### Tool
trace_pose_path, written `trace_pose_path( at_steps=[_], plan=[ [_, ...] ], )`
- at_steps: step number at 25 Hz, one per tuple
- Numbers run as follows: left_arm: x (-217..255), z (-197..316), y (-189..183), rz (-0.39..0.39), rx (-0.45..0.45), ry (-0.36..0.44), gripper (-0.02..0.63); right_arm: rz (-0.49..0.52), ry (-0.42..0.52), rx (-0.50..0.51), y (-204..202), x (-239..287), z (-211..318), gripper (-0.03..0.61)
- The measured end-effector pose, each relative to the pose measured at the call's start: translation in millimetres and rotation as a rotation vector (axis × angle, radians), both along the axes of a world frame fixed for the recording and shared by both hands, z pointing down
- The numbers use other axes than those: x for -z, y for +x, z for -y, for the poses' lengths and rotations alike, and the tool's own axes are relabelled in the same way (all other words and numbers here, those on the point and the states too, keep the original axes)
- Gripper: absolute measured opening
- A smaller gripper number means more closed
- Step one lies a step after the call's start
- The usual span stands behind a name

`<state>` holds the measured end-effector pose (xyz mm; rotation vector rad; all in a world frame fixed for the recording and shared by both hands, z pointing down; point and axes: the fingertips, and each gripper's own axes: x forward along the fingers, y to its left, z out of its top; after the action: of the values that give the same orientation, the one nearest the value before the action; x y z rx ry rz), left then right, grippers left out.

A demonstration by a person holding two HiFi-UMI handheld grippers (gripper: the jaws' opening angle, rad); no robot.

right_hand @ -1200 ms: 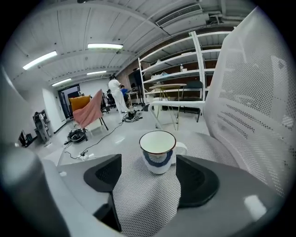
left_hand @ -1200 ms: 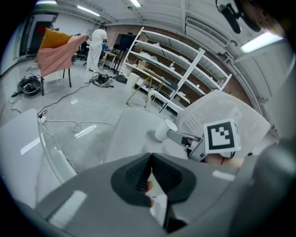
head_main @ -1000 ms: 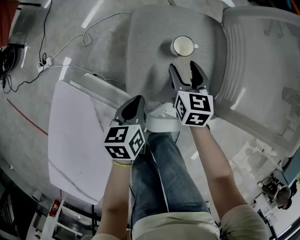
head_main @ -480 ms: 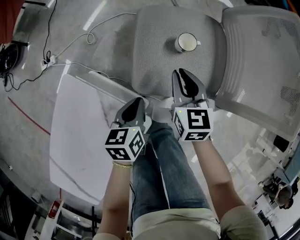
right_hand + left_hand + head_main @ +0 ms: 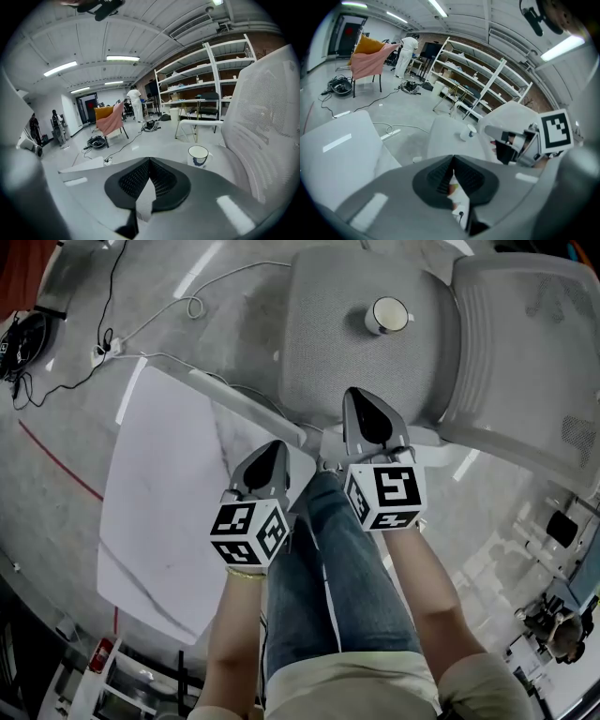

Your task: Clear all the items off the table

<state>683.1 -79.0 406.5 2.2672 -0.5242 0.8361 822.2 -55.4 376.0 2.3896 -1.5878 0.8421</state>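
A white mug (image 5: 386,315) stands upright on the grey mesh seat of an office chair (image 5: 347,362); it also shows as the mug (image 5: 198,156) and the mug (image 5: 465,132). My right gripper (image 5: 367,409) hovers over the seat's near edge, well short of the mug. Its jaws have just been closing and are now shut, with nothing between them. My left gripper (image 5: 272,454) is shut and holds nothing, over the gap between chair and white table (image 5: 159,502). In their own views the left gripper (image 5: 452,159) and the right gripper (image 5: 150,161) show closed jaws.
The chair's mesh backrest (image 5: 525,343) rises at the right. Cables and a power strip (image 5: 98,354) lie on the floor beyond the table. The person's legs in jeans (image 5: 328,587) are below the grippers. Shelving (image 5: 201,70) and people stand far off.
Both grippers have drawn back from the mug toward the person. The right jaws went from open to shut, with nothing in them. The mug stays on the chair seat.
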Motion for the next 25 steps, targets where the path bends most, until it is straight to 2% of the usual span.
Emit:
trace_pose_path(
  at_steps=[16, 25],
  plan=[
    [20, -22, -76, 0.001, 0.079, 0.003, 0.009, 0.076, -0.009, 0.157, -111, 19, -16, -0.002],
    [65, -36, -122, -0.038, 0.16, 0.027, 0.009, 0.091, -0.022, 0.273, -174, 57, -24, -0.002]
  ],
)
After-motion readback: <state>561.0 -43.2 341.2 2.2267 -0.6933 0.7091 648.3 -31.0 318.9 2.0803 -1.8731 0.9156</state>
